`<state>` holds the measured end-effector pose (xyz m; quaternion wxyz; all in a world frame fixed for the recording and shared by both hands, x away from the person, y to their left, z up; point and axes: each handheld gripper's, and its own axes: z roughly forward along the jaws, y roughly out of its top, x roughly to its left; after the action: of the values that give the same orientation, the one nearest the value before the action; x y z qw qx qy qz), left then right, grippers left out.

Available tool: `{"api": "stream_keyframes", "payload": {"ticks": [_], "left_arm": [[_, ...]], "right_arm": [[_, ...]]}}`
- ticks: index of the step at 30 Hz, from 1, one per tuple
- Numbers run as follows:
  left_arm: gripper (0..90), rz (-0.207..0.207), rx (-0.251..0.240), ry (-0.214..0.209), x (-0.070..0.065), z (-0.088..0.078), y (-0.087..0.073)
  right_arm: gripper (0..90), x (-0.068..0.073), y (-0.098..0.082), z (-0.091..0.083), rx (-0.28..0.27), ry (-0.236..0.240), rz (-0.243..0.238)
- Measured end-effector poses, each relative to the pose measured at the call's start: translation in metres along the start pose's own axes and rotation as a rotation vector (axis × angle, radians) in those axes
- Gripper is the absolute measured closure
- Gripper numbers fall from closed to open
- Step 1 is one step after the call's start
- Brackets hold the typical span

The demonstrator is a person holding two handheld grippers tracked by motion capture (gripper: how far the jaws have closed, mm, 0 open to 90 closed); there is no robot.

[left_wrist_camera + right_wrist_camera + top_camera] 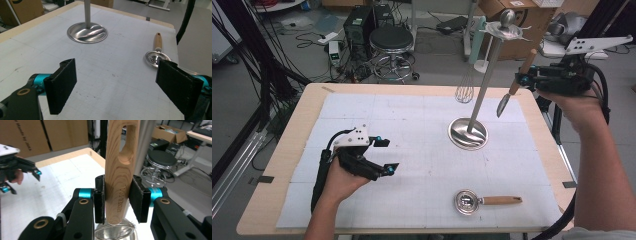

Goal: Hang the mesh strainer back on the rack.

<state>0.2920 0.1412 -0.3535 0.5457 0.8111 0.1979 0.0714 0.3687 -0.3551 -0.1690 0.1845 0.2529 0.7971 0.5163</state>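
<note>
With my right gripper (526, 78) clamped on the wooden-handled utensil (516, 84) held high beside the rack (487, 70), I should line its handle hole up with a hook before lowering, my left gripper (384, 155) resting open over the table (277, 165).

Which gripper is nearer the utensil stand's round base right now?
Right. The right gripper, holding a wooden-handled tool, hangs above and right of the base. The left gripper sits open, low over the mat, farther off to the base's left.
</note>
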Motion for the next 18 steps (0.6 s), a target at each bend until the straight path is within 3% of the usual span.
{"api": "stream_keyframes", "payload": {"ticks": [12, 18], "left_arm": [[17.7, 0.001, -0.003, -0.007, 0.001, 0.0, -0.001], [17.7, -0.01, -0.011, -0.005, 0.001, 0.0, -0.001]], "right_arm": [[67.7, -0.013, 0.021, -0.001, 0.048, -0.074, 0.021], [67.8, -0.017, 0.025, 0.001, 0.063, -0.086, 0.023]]}}
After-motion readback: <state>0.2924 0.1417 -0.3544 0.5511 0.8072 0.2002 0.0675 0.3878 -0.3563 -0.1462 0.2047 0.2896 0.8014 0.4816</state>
